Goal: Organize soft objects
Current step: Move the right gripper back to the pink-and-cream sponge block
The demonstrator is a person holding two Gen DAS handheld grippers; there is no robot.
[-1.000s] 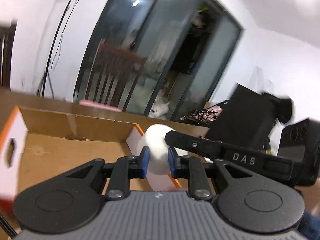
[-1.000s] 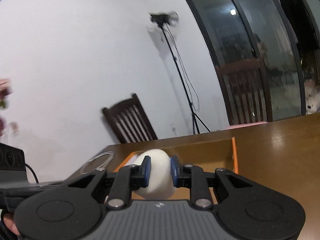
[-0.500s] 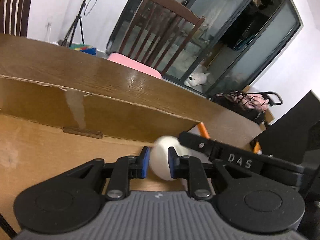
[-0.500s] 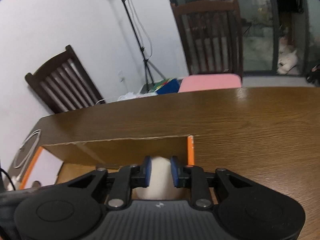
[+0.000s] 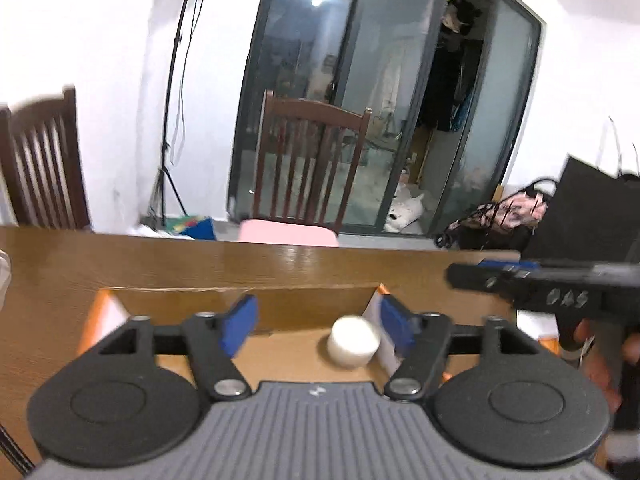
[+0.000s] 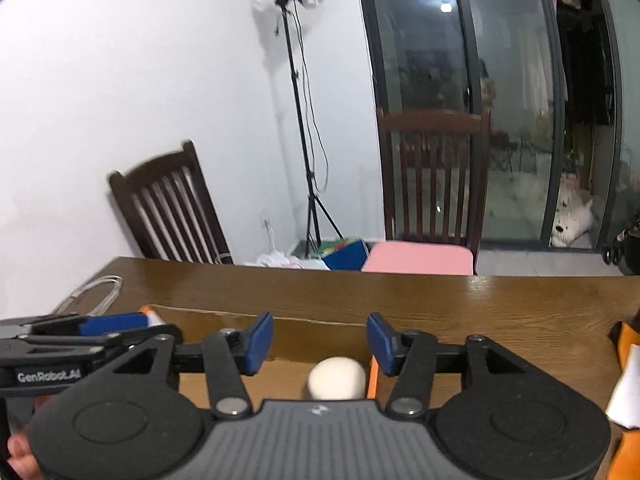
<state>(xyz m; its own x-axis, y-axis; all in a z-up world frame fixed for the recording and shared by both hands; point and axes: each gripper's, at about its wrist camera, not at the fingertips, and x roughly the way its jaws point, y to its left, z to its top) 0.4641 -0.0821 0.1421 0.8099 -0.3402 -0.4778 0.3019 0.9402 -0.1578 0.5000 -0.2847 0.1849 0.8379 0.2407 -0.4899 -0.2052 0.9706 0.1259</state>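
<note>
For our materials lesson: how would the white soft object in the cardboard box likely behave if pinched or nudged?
The white soft object looks rounded and puffy, so it would probably squash under the fingers. Its matte surface suggests it is not slippery. Sitting on a flat end beside the cardboard box wall, it seems more apt to slide than roll.

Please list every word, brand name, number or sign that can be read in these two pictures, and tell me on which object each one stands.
"GenRobot.AI": white letters on the black side of the left gripper, seen in the right wrist view.
"DAS": raised letters on the black side of the right gripper, seen in the left wrist view; blurred, so this reading is uncertain.
A small pale mark on the grey gripper body is a logo, not legible as text.
Nothing else is readable.
</note>
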